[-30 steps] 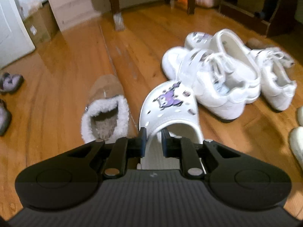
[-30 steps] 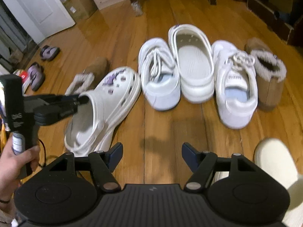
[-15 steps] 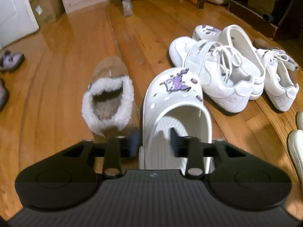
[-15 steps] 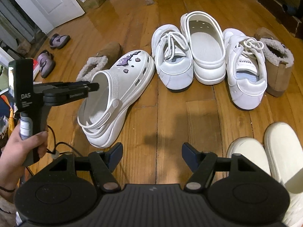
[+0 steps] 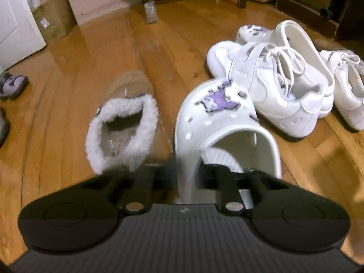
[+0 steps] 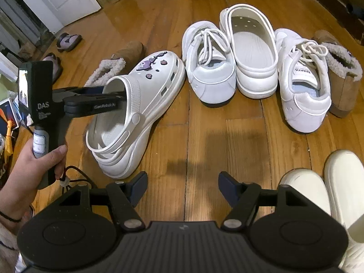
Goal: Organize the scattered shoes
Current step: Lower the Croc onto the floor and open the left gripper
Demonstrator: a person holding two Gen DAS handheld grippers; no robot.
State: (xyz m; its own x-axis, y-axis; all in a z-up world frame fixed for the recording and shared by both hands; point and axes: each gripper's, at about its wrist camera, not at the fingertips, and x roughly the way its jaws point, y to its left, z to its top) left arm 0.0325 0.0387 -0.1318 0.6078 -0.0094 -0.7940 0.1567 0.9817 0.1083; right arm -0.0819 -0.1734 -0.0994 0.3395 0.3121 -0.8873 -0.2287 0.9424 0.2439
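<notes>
A white clog with purple charms [image 5: 218, 118] lies on the wood floor, tilted to the left of the shoe row [image 6: 145, 86]. My left gripper [image 5: 186, 175] is closing on the clog's left side wall, one finger inside the opening and one outside; from the right wrist view it reaches in from the left [image 6: 118, 100], held by a hand [image 6: 27, 163]. My right gripper [image 6: 182, 184] hangs open over bare floor with nothing between its fingers. A tan fleece-lined slipper [image 5: 122, 132] lies just left of the clog.
The row holds a white sneaker [image 6: 209, 68], a second white clog [image 6: 252, 52], another sneaker [image 6: 302, 84] and a tan slipper [image 6: 341, 75]. Cream slippers [image 6: 318, 193] lie near right. Purple sandals [image 6: 68, 41], a cardboard box [image 5: 52, 16] and a chair leg [image 5: 147, 0] stand farther off.
The left gripper opened, sank a little and closed again on the clog's side wall. The right gripper stayed open and barely moved.
</notes>
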